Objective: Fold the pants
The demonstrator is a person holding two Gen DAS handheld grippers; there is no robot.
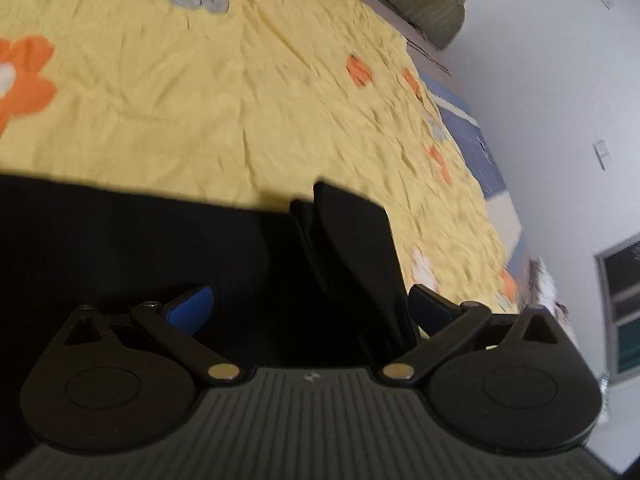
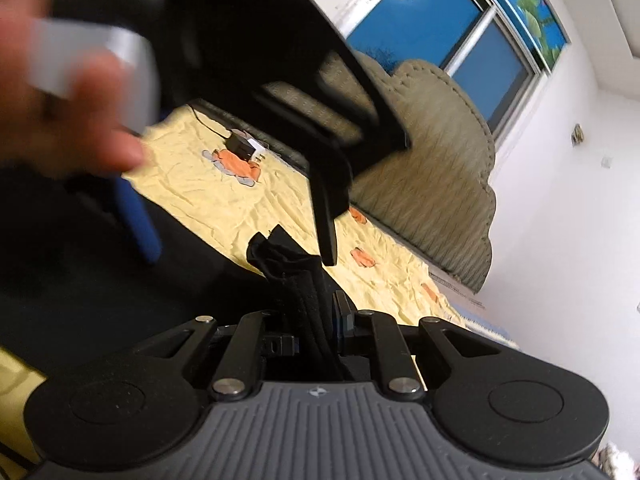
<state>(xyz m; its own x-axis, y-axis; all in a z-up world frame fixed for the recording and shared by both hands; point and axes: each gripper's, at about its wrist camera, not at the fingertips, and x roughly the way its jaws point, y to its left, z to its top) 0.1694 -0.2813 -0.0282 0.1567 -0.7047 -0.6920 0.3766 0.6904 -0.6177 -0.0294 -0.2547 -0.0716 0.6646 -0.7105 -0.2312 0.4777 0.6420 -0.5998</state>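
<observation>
Black pants [image 1: 120,240] lie spread on a yellow bedsheet [image 1: 240,100]. My left gripper [image 1: 310,304] hovers over them, open wide, its blue pads [image 1: 194,308] far apart. An upright fold of the pants [image 1: 352,240] rises between the pads, and neither pad presses on it. My right gripper [image 2: 316,320] is shut on a bunched edge of the pants [image 2: 288,276], which sticks up past its fingertips. In the right wrist view the left gripper hangs blurred overhead, held by a hand [image 2: 60,120], with one black finger [image 2: 326,232] pointing down just beside the bunched edge.
The sheet [image 2: 224,200] has orange flower prints. A padded grey-green headboard [image 2: 440,168] runs along the bed's far side. A black charger with its cable [image 2: 242,145] lies on the sheet near it. White walls and a window [image 2: 480,52] stand behind.
</observation>
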